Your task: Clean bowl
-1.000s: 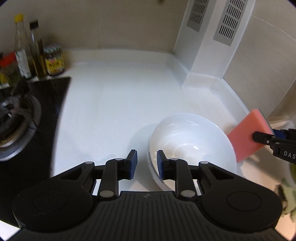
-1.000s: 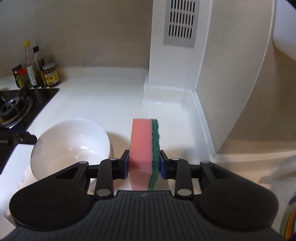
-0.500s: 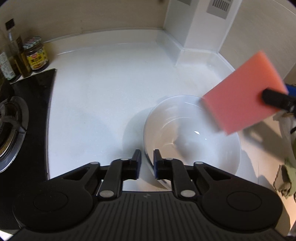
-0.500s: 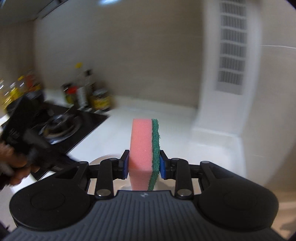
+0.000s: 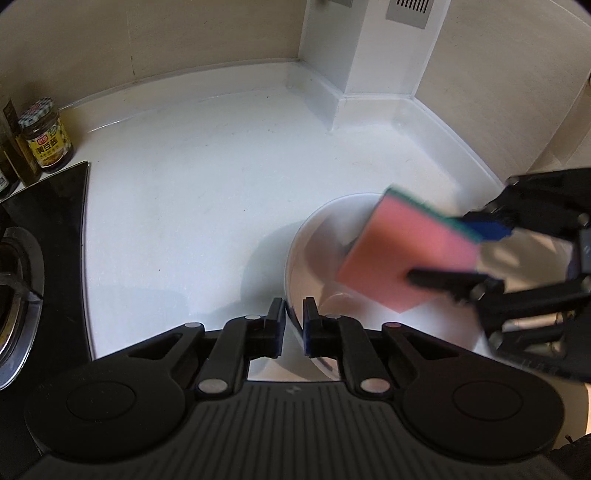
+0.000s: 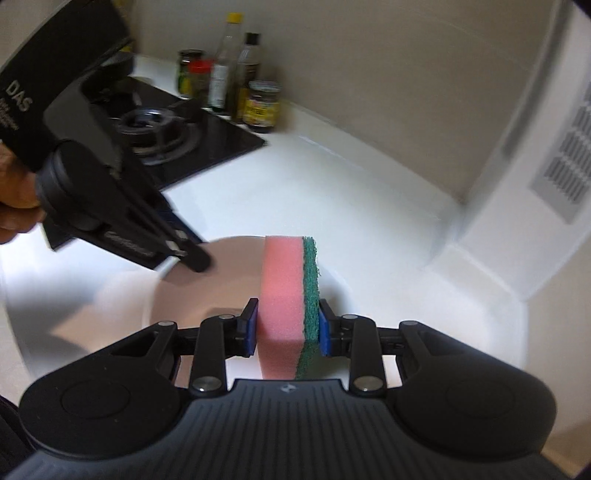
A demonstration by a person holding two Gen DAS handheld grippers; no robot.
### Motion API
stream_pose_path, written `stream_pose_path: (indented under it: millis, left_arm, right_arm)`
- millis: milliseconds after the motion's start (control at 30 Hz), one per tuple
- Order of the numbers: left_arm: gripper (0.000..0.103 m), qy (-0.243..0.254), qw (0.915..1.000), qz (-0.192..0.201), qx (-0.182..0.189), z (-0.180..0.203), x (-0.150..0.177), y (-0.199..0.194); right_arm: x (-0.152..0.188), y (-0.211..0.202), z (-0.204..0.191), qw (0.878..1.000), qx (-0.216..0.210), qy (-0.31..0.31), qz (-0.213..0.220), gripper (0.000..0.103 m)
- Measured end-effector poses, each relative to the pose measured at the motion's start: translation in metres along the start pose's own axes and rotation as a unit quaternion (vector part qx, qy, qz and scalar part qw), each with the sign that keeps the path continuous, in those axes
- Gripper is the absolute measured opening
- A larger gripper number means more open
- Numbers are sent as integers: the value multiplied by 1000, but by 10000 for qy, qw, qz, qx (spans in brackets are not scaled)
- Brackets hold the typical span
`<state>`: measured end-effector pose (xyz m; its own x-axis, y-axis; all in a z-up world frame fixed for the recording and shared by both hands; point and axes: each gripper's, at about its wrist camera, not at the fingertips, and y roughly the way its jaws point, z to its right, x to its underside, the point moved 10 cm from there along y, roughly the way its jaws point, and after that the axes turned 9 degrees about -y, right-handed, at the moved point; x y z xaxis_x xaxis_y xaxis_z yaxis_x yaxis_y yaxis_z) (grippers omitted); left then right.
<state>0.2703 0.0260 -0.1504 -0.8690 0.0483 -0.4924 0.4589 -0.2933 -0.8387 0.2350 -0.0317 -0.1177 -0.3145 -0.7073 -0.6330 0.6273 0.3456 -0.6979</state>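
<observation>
White round ceramic bowl [image 5: 321, 258] sits on the white countertop [image 5: 192, 177], near the front, right of the black glass gas hob [image 5: 40, 236]; nothing loose visible inside it, just the sponge reaching in. Pink foam sponge with green scouring layer [image 5: 406, 254] is tilted over the bowl's inner right side, lower corner down in the bowl; contact with the wall is blurred, cannot tell. Behind the hob, at the wall: dark sauce jar with yellow label and checked lid [image 5: 45, 136], plus a cluster of oil and sauce bottles [image 6: 236, 70] just beside it. Beige tiled walls, white boxed column with a grey vent grille [image 5: 406, 7] in the corner. Left gripper [image 5: 294, 326] has its jaws pinched on the bowl's near rim, one finger outside, one inside, narrow gap only. Right gripper [image 6: 284, 328] clamps the sponge across its thickness, one pad on the pink face, the other on the green, sponge standing on edge between them above the bowl [image 6: 221, 266]
</observation>
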Motion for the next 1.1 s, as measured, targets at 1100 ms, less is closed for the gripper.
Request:
stream_pose_path:
  millis: [1100]
  left_arm:
    - [9, 290, 9996, 6, 20, 0, -4, -1]
  right_arm:
    - [10, -29, -37, 9866, -1092, -1207, -148, 26]
